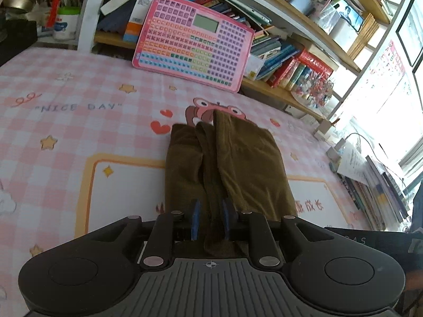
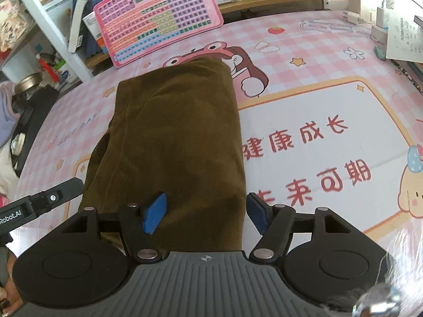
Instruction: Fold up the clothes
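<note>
An olive-brown garment lies folded into a long strip on the pink checked mat. My left gripper is shut on a bunched fold of the garment that runs back between its blue pads. In the right wrist view the garment fills the middle. My right gripper is open, with its blue pads spread over the garment's near end, the left one above the cloth and the right one just past its right edge. The left gripper's body shows at the left edge.
A pink keyboard toy leans on the shelf at the back of the mat. Books fill the shelves behind. Stacked books and papers line the right edge, with chargers near the far corner.
</note>
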Demonstrator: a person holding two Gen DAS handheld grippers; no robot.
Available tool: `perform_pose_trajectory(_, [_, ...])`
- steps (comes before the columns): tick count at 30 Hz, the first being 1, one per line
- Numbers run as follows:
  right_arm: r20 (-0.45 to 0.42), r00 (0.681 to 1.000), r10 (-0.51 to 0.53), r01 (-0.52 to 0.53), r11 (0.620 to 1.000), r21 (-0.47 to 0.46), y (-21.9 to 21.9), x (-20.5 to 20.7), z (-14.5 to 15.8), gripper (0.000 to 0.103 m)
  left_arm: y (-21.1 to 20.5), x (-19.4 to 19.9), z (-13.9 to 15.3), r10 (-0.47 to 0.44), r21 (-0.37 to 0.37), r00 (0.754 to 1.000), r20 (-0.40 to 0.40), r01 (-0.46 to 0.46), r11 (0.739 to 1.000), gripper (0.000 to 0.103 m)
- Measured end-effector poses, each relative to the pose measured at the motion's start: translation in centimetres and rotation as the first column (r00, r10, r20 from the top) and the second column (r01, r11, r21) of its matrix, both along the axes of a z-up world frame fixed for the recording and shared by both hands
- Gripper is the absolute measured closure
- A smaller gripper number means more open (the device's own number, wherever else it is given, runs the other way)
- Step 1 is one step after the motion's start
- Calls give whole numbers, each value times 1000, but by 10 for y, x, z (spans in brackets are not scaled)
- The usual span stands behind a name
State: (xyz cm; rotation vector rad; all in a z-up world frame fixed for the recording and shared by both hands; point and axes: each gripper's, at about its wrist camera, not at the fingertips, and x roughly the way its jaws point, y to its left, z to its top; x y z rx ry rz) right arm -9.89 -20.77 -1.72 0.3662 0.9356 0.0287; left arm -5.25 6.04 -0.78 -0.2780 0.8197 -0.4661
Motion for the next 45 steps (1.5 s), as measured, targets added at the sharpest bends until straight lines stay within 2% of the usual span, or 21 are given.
perform_pose_trajectory(10, [-18, 996, 87, -87, 996, 2, -10, -13, -2, 36, -7, -27, 1, 102, 31, 995, -4, -101, 994, 84])
perform_pose_trajectory(21, [-33, 988, 152, -151, 988, 37, -32, -39, -3, 34, -37, -64, 0, 124, 110, 991, -53, -118, 987, 84])
perform_pose_trajectory(23, [-29, 986, 164, -163, 986, 36, -35, -44, -3, 34, -41, -70, 1, 134, 130, 990, -50, -126, 983, 77])
perform_pose_trajectory(25, [-25, 984, 175, -174, 984, 34, -38, -49, -2, 32, -45, -75, 2, 144, 151, 989, -41, -136, 979, 58])
perform_pose_trajectory(30, [-20, 982, 188, -187, 982, 40, -42, -55, -1, 30, -55, -88, 7, 158, 213, 987, -13, -151, 965, 37])
perform_pose_trajectory(38, [-24, 981, 190, -189, 981, 46, -36, -59, -3, 21, -53, -94, 8, 158, 258, 987, -7, -151, 954, 24])
perform_pose_trajectory(42, [-26, 986, 162, -161, 986, 44, -32, -58, -2, 18, -49, -89, 7, 141, 277, 990, -7, -134, 951, 15])
perform_pose_trajectory(45, [-27, 991, 134, -133, 990, 45, -28, -56, -1, 17, -41, -82, 9, 136, 272, 991, -4, -130, 954, 13])
